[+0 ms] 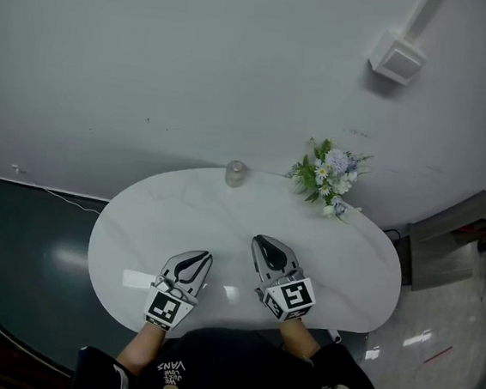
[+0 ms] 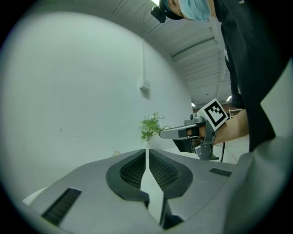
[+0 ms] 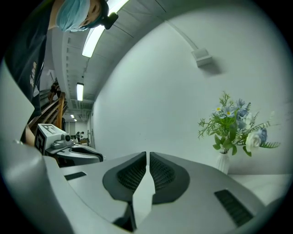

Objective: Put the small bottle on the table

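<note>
One small bottle (image 1: pixel 236 173) stands at the far edge of the table (image 1: pixel 136 221). It seems upright, though it is too small to be sure, and flowers (image 1: pixel 330 174) stand near on its right. The bottle lies ahead of both tongs and well apart from them, roughly between their lines. The right gripper (image 1: pixel 260 241) looks slightly nearer than the left gripper (image 1: pixel 204 256). Both pairs of jaws are closed pad against pad, with nothing between them.

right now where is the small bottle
In the head view the small bottle stands at the far edge of the table by the wall, left of the flowers.
</note>
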Demonstrator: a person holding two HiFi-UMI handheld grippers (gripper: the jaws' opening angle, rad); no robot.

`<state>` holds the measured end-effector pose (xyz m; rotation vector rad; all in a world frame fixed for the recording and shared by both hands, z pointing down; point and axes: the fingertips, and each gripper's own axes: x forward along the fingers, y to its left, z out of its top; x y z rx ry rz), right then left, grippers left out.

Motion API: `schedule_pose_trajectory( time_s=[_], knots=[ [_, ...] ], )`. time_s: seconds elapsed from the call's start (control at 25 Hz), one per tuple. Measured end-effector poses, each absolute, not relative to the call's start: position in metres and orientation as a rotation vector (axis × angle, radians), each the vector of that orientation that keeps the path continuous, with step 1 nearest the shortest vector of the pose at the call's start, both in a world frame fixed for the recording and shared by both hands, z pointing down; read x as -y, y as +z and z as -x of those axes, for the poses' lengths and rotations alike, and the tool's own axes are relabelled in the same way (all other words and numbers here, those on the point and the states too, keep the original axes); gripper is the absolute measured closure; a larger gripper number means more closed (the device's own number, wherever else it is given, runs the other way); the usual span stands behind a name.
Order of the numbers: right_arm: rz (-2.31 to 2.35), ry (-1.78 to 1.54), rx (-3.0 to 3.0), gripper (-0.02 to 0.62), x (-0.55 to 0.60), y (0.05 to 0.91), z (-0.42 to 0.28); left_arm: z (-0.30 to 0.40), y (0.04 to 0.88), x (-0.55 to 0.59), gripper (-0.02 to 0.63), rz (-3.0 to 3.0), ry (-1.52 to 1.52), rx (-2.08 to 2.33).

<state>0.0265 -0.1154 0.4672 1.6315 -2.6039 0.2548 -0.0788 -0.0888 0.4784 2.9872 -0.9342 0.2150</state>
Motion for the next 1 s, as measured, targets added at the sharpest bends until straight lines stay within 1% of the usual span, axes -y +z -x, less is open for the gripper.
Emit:
schedule_pose_trajectory(
  time_s=[0.48, 1.0],
  knots=[
    [-1.716, 0.322, 2.547, 0.545, 0.057, 0.473, -0.009, 0.111, 0.468, 0.065, 0.586, -3.016, 0.205, 0.896],
    [-1.747, 0.341, 2.498, 0.551, 0.025, 0.477, -0.002, 0.111, 0.468, 0.048, 0.586, -3.034, 0.209, 0.816]
  ],
)
